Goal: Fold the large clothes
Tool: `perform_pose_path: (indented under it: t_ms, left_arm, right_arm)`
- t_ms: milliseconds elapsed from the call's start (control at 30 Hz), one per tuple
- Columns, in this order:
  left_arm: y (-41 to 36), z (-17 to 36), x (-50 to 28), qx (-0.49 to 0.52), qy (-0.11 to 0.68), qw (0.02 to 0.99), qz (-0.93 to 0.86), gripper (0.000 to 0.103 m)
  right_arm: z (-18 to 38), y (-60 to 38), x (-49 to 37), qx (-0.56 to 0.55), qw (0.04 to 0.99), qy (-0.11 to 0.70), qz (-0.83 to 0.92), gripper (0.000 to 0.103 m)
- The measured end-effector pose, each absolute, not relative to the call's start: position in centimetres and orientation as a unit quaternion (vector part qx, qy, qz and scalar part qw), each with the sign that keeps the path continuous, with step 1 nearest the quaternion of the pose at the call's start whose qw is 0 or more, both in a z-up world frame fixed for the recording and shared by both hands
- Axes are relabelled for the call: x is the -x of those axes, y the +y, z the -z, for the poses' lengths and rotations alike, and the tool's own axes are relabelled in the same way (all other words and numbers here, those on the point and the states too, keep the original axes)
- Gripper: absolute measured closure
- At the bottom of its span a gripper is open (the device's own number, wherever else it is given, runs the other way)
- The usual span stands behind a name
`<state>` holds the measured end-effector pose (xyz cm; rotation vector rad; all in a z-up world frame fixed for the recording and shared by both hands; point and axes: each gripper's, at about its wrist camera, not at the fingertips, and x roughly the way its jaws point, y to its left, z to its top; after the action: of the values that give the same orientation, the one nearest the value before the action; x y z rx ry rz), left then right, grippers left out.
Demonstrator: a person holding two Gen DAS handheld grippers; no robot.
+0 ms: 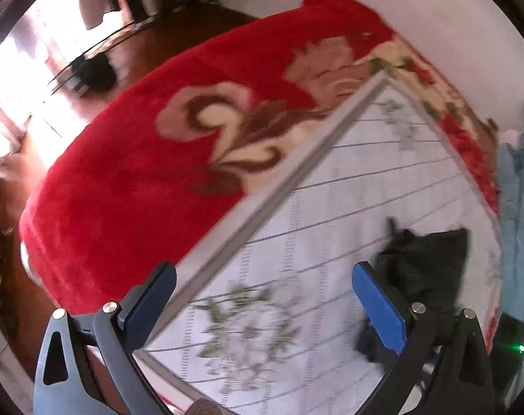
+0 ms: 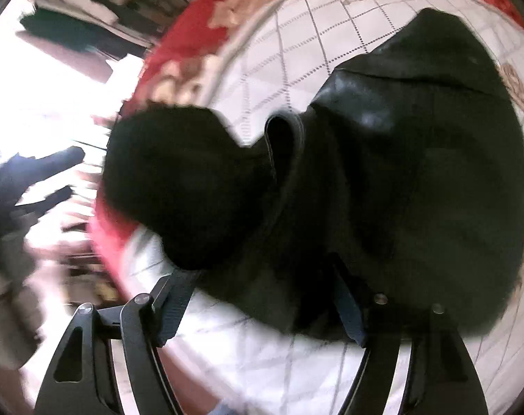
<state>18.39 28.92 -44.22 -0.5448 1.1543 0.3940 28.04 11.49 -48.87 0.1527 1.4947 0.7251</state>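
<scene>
A black garment [image 2: 400, 173] lies bunched in a heap on the white quilted sheet [image 2: 279, 52], filling most of the right wrist view; a fold with a stitched edge stands up near its middle. My right gripper [image 2: 262, 276] hovers just over its near edge, open, the pads not pressing on the cloth. In the left wrist view the same black garment [image 1: 424, 266] shows at the lower right, beyond the right-hand finger [image 1: 379, 307]. My left gripper [image 1: 263, 276] is open above the white sheet [image 1: 331, 190], holding nothing.
The white sheet covers part of a red blanket [image 1: 123, 200] with a cream and brown pattern on a bed. Blue cloth [image 1: 518, 207] hangs at the right edge. Wooden floor [image 1: 179, 31] with a black object [image 1: 96, 72] lies beyond. Piled clothes [image 2: 82, 7] sit beside the bed.
</scene>
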Motion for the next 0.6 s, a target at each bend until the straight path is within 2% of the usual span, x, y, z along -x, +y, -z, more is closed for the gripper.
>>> perform_pose_path:
  t_ms: [100, 167, 300, 400, 467, 600]
  left_arm:
    - [25.7, 43.0, -20.2, 0.245, 0.539, 0.795, -0.135, 0.0]
    - [23.3, 43.1, -21.6, 0.23, 0.542, 0.8, -0.116, 0.0]
    - [18.5, 46.2, -25.5, 0.2, 0.571, 0.792, -0.078, 0.0]
    - [15.8, 49.8, -28.7, 0.182, 0.595, 0.781, -0.059, 0.0]
    - [14.5, 52.3, -30.7, 0.166, 0.616, 0.769, -0.045, 0.0]
    - [13.6, 57.7, -33.4, 0.132, 0.654, 0.744, -0.039, 0.0]
  right_arm:
    - [46.7, 9.0, -22.0, -0.086, 0.677, 0.676, -0.278, 0.027]
    - [44.8, 6.1, -22.4, -0.09, 0.69, 0.68, -0.229, 0.029]
    - [45.3, 2.5, -26.7, -0.078, 0.723, 0.664, -0.177, 0.055]
    - [47.4, 2.2, -31.1, -0.071, 0.729, 0.662, -0.159, 0.056]
    - [50.7, 3.0, -34.5, -0.058, 0.722, 0.673, -0.15, 0.056]
    - [55.1, 5.0, -37.1, -0.048, 0.708, 0.691, -0.138, 0.057]
